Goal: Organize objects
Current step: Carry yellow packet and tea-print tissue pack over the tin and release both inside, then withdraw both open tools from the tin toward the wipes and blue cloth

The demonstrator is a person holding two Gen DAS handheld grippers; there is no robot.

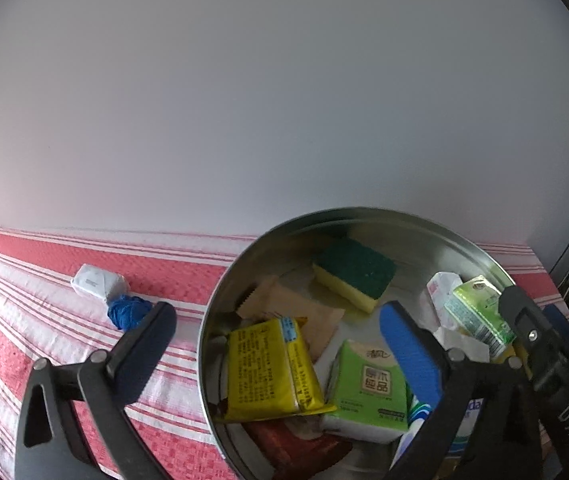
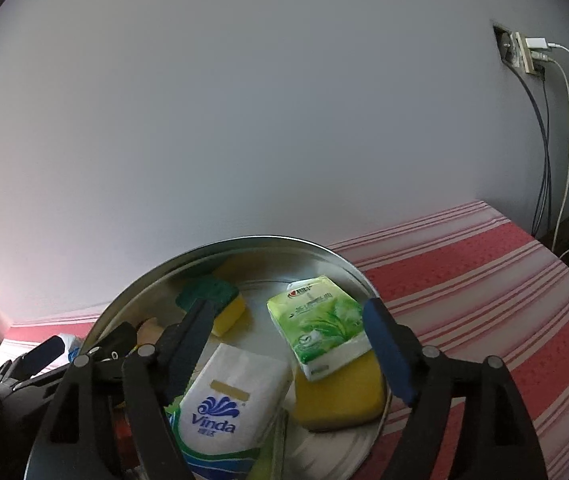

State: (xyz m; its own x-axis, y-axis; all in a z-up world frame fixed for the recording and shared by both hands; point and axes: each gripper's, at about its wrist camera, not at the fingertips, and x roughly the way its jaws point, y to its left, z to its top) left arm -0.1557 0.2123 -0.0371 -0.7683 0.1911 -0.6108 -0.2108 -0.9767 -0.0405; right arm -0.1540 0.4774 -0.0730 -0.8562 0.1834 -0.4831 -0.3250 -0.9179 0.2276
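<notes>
Left wrist view: both tools, left tool (image 1: 272,344) and right tool (image 2: 284,328), gape empty above the round steel basin (image 1: 220,292) collecting packets; white packet (image 1: 94,282) remains outside on the bench.

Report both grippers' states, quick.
Left gripper: open, holding nothing.
Right gripper: open, holding nothing, over the metal tray.

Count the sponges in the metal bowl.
2. A green-topped yellow sponge lies at the far side of the metal bowl; a plain yellow sponge sits near the right rim, under a green tissue pack. Others may be hidden.
</notes>
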